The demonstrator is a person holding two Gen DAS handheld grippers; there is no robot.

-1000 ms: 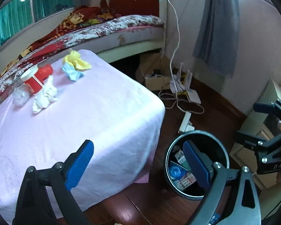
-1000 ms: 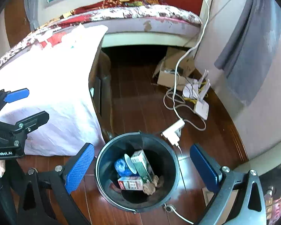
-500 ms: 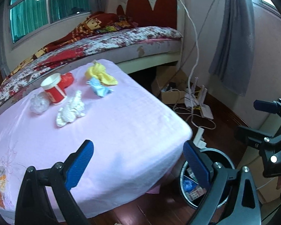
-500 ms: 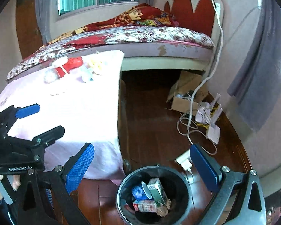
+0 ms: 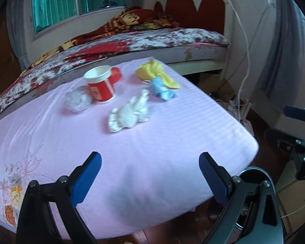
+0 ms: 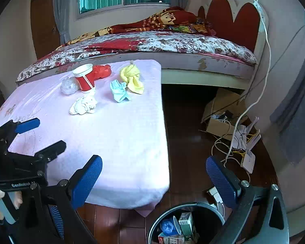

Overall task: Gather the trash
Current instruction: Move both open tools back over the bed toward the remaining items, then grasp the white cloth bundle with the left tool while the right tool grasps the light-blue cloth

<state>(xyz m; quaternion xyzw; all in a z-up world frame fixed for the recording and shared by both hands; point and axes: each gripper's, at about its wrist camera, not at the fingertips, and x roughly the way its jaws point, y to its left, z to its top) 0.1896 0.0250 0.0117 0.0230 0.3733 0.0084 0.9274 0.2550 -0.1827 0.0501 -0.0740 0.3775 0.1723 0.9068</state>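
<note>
Trash lies on a table with a pink cloth (image 5: pixel 152 146): a white crumpled tissue (image 5: pixel 129 114), a red paper cup (image 5: pixel 101 86), a clear plastic wad (image 5: pixel 78 99), a blue scrap (image 5: pixel 162 90), a yellow scrap (image 5: pixel 155 74) and a red wad (image 6: pixel 101 72). The same items show in the right wrist view, with the tissue (image 6: pixel 84 104) nearest. A black bin (image 6: pixel 185 223) on the floor holds cartons and a blue ball. My left gripper (image 5: pixel 150 174) is open and empty above the table's near edge. My right gripper (image 6: pixel 153 179) is open and empty above the bin.
A bed (image 6: pixel 152 42) with a patterned cover runs behind the table. A cardboard box (image 6: pixel 223 118), cables and a white router (image 6: pixel 248 158) lie on the wooden floor to the right. A grey curtain (image 6: pixel 294 105) hangs at the far right.
Both grippers rose and tilted up from the bin toward the table. The trash on the cloth now sits nearer the middle of both views. Both stayed open.
</note>
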